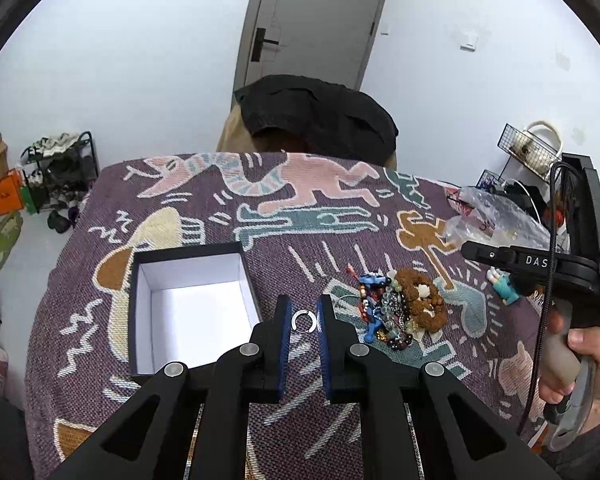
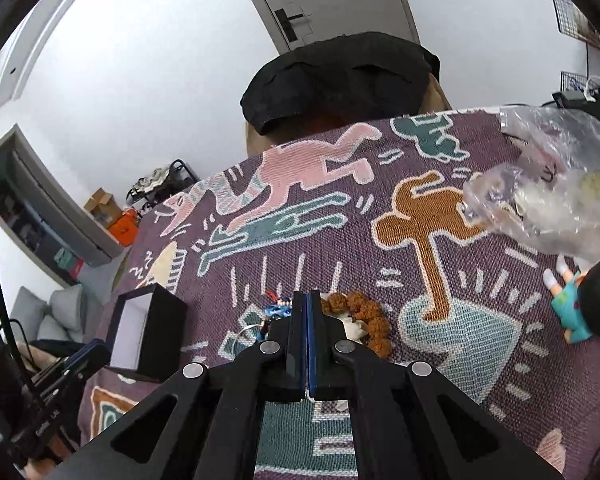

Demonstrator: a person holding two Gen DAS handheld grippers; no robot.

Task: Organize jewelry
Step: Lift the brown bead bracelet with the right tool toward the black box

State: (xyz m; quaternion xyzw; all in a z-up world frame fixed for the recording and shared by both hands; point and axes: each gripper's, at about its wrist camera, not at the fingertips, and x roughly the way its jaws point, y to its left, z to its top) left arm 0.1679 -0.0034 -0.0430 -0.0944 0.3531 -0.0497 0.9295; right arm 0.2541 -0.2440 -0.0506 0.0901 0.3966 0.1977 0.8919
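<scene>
My left gripper (image 1: 304, 320) is shut on a small silver ring (image 1: 304, 321), pinched between its blue pads just right of an open black box (image 1: 140, 312) with a white inside. The box holds nothing that I can see. A pile of jewelry (image 1: 384, 316) lies on the patterned cloth to the right, with a brown bead bracelet (image 1: 424, 300) on its far side. My right gripper (image 2: 307, 300) hangs above that pile, its pads pressed flat together with nothing visible between them. The brown bead bracelet (image 2: 364, 316) shows just past its tips.
A purple woven cloth (image 1: 220, 208) with cartoon figures covers the table. A small figurine (image 1: 504, 284) lies right of the pile, and a crumpled clear plastic bag (image 1: 492, 216) sits behind it. A chair with a black garment (image 1: 320, 116) stands at the far edge.
</scene>
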